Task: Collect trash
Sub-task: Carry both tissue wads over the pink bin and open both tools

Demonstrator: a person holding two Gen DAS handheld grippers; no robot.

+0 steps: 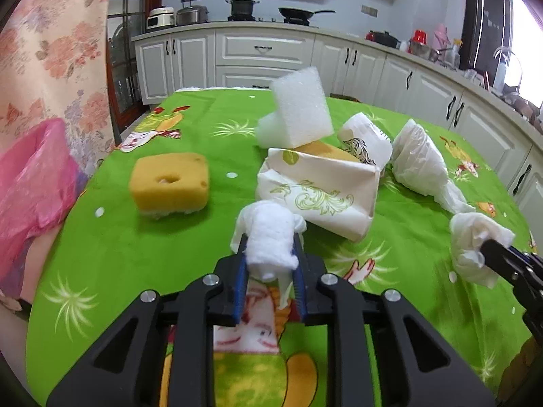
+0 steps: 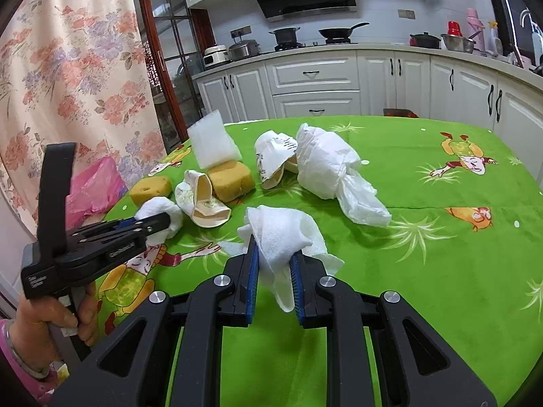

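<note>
Left tongs [image 1: 269, 254]: pressed onto white tissue wad [image 1: 271, 237], wad pinched between blue pads, just above green tablecloth [image 1: 135, 254].
Right tongs [image 2: 273, 257]: pinched on second crumpled tissue [image 2: 281, 230], loose corner hanging below the pads.
Ahead of left tongs: patterned paper wrapper [image 1: 322, 196], touching the wad's far side; white foam block [image 1: 298, 108] leaning on top of a yellow sponge behind the wrapper.
Ahead-left of left tongs: yellow sponge with hole [image 1: 169, 183], alone on the cloth, untouched.
Ahead-right of left tongs: crushed paper cup [image 1: 366, 139] and large wadded white paper [image 1: 420, 162], lying side by side.
Far left of left tongs: pink plastic bag [image 1: 30, 190] at table edge, judged the likely trash receptacle; opening not clearly visible.
Progress: early, by judgement. Two tissues gripped, neither yet deposited.
Left to do: both tissues carried to bag; sponges, foam, wrapper, cup and wadded paper not yet collected.
</note>
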